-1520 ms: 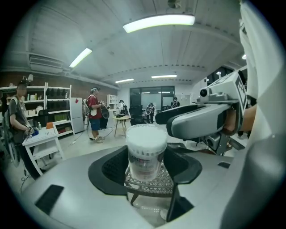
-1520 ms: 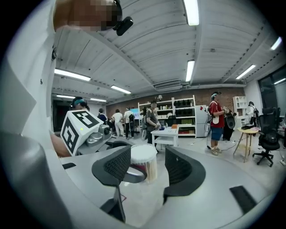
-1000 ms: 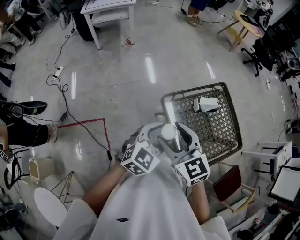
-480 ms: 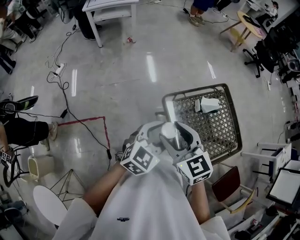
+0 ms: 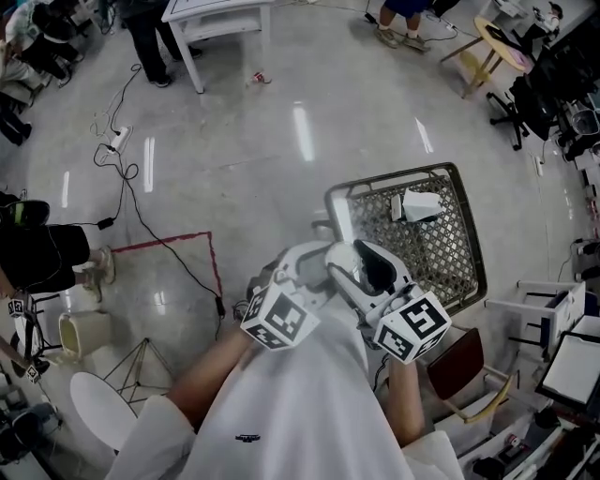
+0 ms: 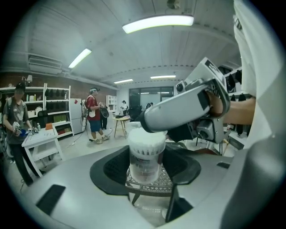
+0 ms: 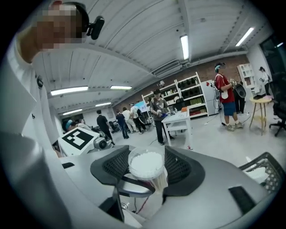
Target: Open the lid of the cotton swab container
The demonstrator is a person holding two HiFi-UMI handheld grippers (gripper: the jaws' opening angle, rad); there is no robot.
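The cotton swab container (image 5: 339,256) is a clear tub packed with white swabs, held up in front of my chest. It stands upright between the pads of my left gripper (image 5: 314,261), whose jaws are closing on its body (image 6: 145,154). My right gripper (image 5: 361,264) comes in from the right, and in the left gripper view one of its jaws lies across the tub's top. In the right gripper view the tub's round top (image 7: 146,164) fills the gap between the pads of that gripper (image 7: 146,173). I cannot tell whether the clear lid has lifted.
A wire mesh cart (image 5: 441,262) holding a white box (image 5: 417,206) stands on the floor just beyond my hands. Cables (image 5: 131,187) trail at the left. A white table (image 5: 211,23), a wooden stool (image 5: 492,52) and a brown chair (image 5: 464,370) stand around. Several people are in the room.
My right gripper has swung to the right and tilted, its marker cube moving right and down. The round white top shows less from above. The left gripper has stayed put.
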